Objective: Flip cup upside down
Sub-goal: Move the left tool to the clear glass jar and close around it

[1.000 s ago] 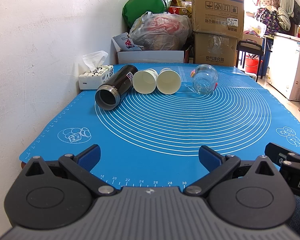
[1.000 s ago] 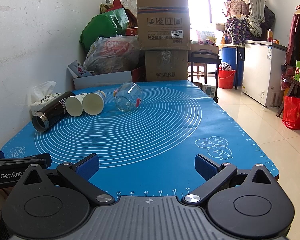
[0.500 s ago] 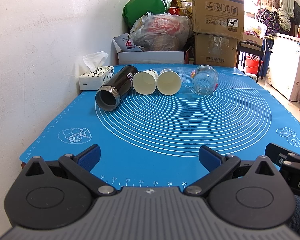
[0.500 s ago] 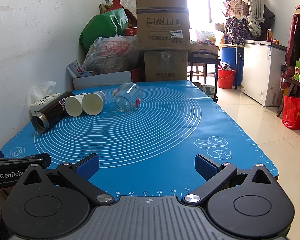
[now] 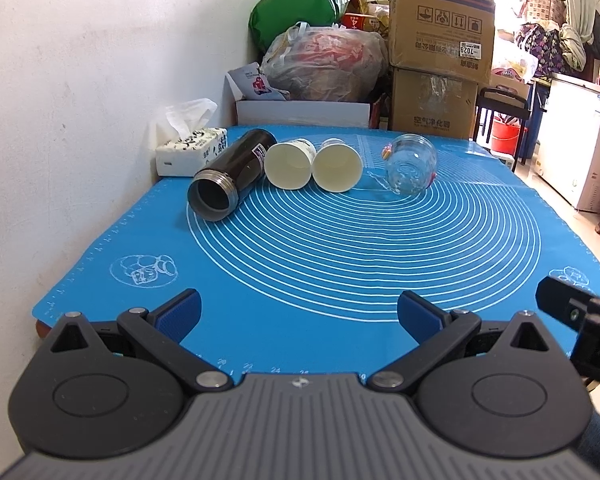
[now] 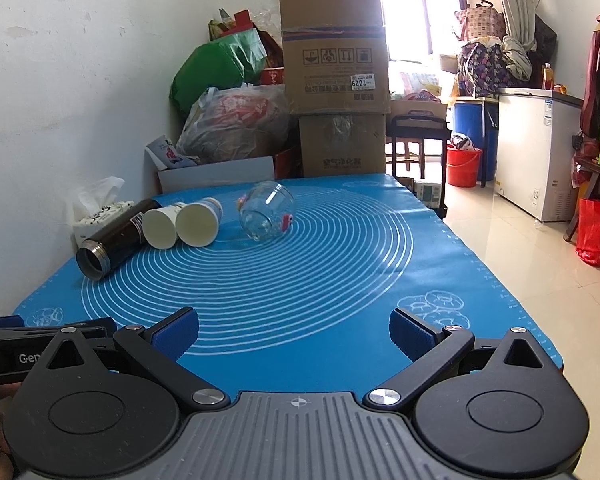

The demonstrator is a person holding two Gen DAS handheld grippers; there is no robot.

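Several cups lie on their sides at the far end of the blue mat (image 5: 340, 272): a black flask (image 5: 230, 176), two cream paper cups (image 5: 290, 163) (image 5: 337, 165) with mouths toward me, and a clear glass jar (image 5: 412, 164). In the right wrist view they show as the flask (image 6: 116, 238), paper cups (image 6: 162, 226) (image 6: 199, 222) and jar (image 6: 266, 212). My left gripper (image 5: 298, 312) and my right gripper (image 6: 294, 330) are both open and empty, hovering at the mat's near edge, far from the cups.
A tissue box (image 5: 192, 150) sits by the white wall at the far left. Cardboard boxes (image 5: 440, 60) and bags (image 5: 324, 64) stand behind the table. The table's right edge drops to a tiled floor (image 6: 540, 264).
Both grippers have barely shifted; the cups lie as before.
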